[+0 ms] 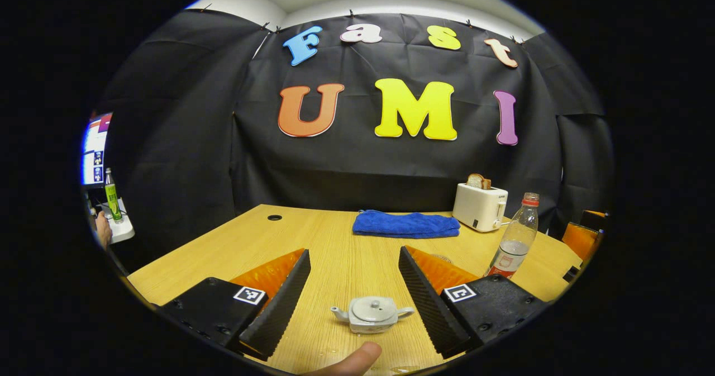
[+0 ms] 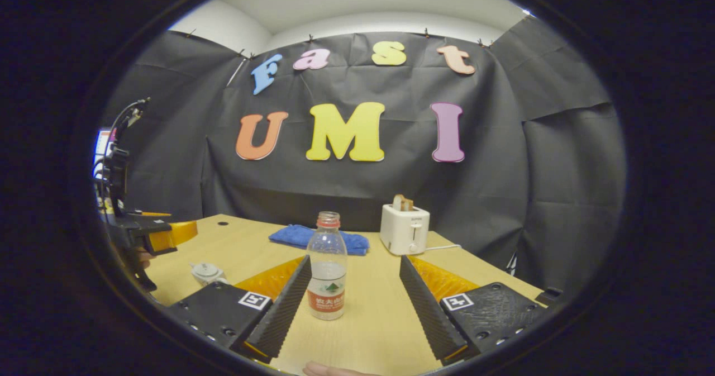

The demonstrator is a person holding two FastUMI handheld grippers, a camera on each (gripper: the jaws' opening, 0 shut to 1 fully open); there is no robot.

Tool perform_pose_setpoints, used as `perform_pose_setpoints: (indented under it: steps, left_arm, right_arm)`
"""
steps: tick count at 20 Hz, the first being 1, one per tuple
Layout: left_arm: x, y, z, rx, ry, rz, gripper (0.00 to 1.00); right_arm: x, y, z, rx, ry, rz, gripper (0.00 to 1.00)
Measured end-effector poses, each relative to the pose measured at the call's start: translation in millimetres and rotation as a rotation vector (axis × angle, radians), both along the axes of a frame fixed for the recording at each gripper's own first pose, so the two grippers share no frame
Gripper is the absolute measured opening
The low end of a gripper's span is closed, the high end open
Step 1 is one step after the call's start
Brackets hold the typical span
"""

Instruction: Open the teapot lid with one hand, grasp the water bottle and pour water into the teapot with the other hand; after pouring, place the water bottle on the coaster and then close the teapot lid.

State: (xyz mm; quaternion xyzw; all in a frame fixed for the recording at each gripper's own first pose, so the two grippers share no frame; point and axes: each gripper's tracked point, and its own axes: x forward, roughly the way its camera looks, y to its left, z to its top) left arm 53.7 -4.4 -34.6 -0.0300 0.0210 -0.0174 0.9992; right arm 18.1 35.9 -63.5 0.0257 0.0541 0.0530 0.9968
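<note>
Teapot [image 1: 372, 314] lidded; water bottle [image 2: 327, 266] partly filled.

The bench [image 1: 335, 242] is light wood with a visible grain and a round cable hole [image 1: 274, 217] toward its far left corner. In the left gripper view, a small grey teapot [image 1: 372, 313] stands at 6 o'clock, lid on. A folded blue towel [image 1: 405, 224] lies at 12 o'clock near the far edge. A white toaster [image 1: 479, 206] stands at 1 o'clock just beside the towel. A clear water bottle [image 1: 516, 236], red-capped and upright, stands at 3 o'clock.
</note>
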Motion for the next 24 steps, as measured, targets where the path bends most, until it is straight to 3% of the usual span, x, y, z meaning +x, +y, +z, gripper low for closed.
perform_pose_setpoints:
  steps: [2, 7, 10, 14, 19, 21, 24]
  left_arm:
    - [11, -5, -18, 0.014, 0.028, -0.001, 1.00]
    - [20, -14, -46, 0.059, 0.091, -0.013, 0.99]
    - [23, -20, -54, 0.063, 0.114, -0.034, 0.96]
    - [26, -28, -71, 0.090, 0.165, -0.065, 0.81]
    - [33, -25, -72, 0.066, 0.155, -0.065, 0.57]
    - [35, -23, -72, 0.048, 0.147, -0.069, 0.42]
    - [36, -24, -71, 0.061, 0.133, -0.070, 0.30]
  right_arm:
    - [-4, 13, -1, -0.004, 0.001, 0.045, 0.95]
    - [-3, 3, 2, -0.083, -0.047, -0.008, 0.95]
    - [-3, 8, -7, -0.074, -0.024, 0.012, 0.98]
    - [-1, 4, -15, -0.067, 0.004, 0.003, 0.98]
    - [0, 5, -19, -0.061, 0.011, 0.004, 0.96]
    - [1, 7, -24, -0.061, 0.020, 0.014, 0.96]
    - [4, 11, -30, -0.057, 0.025, 0.020, 0.96]
